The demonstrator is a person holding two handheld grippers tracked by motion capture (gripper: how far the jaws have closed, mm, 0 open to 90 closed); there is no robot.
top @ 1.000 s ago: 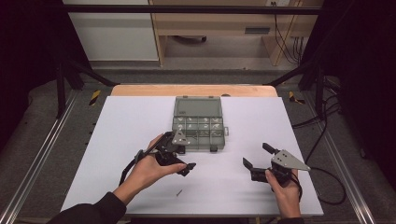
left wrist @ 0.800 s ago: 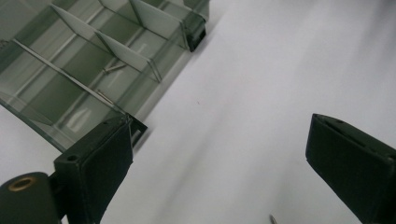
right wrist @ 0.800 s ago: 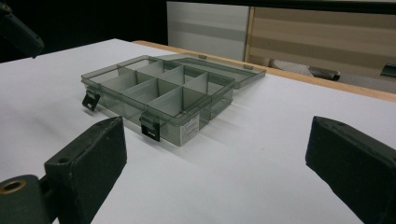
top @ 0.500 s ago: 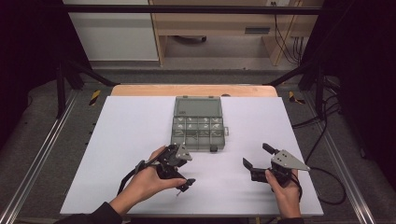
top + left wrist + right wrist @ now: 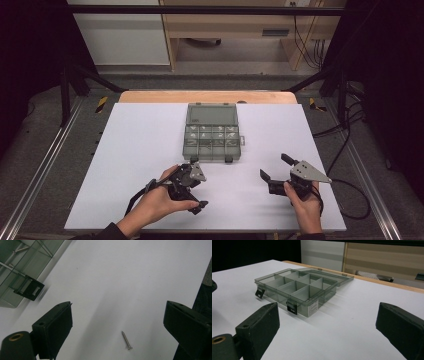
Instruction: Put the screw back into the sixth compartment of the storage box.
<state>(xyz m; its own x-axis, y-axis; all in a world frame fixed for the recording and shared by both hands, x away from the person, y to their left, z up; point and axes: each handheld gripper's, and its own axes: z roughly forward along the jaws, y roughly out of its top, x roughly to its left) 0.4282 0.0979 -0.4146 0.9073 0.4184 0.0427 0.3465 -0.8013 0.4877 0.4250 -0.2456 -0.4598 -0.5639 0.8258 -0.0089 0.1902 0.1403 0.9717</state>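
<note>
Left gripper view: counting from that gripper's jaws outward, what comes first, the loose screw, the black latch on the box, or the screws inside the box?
1. The loose screw, lying on the white table between the open jaws, low in the view.
2. The black latch, up on the left, on the box's edge.
3. The screws inside the box, at the top left corner, beyond the latch.

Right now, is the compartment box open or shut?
Open: the compartment box has its lid folded flat behind it, dividers exposed.

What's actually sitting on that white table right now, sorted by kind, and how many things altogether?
Compartment box, lid open: 1
Loose screw on the table: 1
Handheld grippers: 2, the left gripper and the right gripper
Total: 4
</note>
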